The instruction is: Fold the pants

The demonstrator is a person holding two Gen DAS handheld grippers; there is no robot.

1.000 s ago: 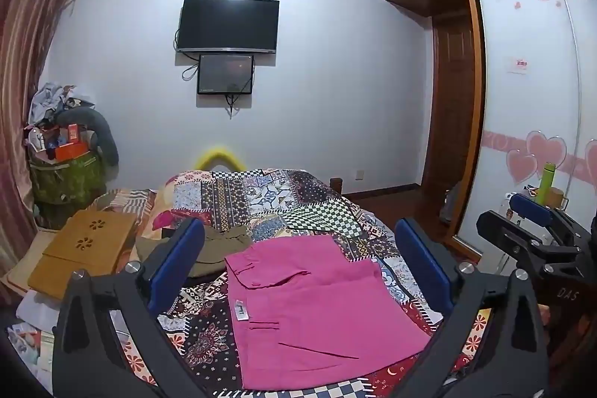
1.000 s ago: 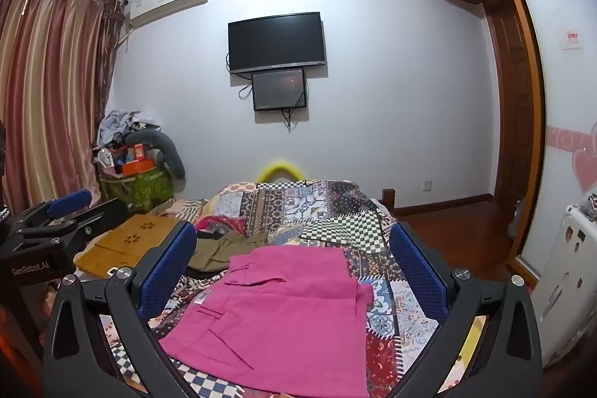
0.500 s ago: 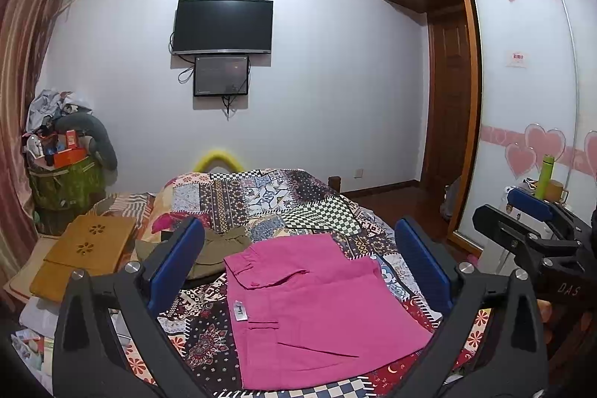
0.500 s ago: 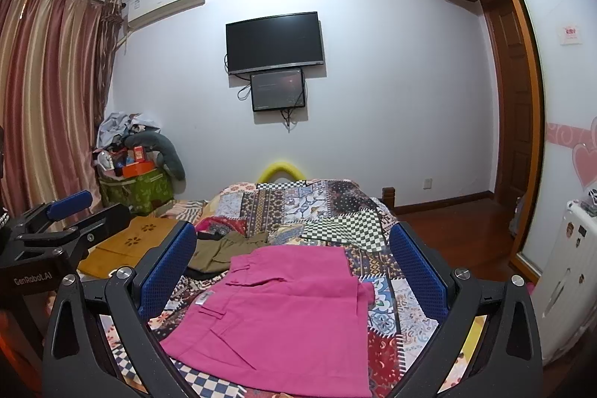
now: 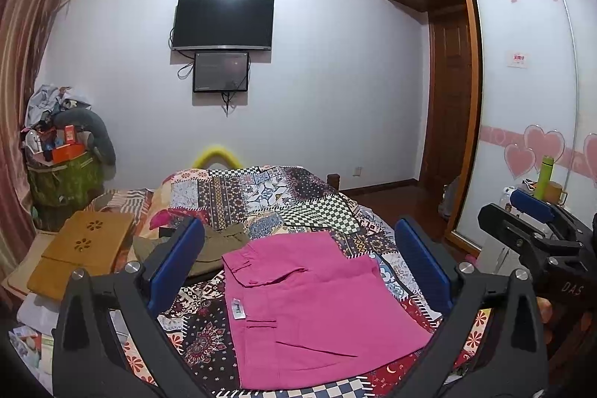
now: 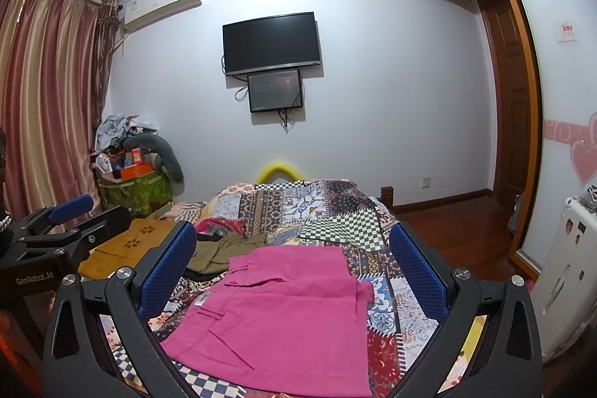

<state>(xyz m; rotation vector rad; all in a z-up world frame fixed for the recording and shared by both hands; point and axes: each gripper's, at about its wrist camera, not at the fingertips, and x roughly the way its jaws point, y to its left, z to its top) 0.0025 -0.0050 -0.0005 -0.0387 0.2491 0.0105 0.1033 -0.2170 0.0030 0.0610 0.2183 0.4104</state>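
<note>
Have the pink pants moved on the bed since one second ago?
No. The pink pants lie on the same squares of the patchwork quilt, with the olive garment beside their far left corner.

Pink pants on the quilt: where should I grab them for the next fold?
Probably the near edge of the pink pants, one open gripper per corner, coming in low from the front. They lie flat, partly folded, waistband far-left; the near corners lie closest to both grippers.
</note>
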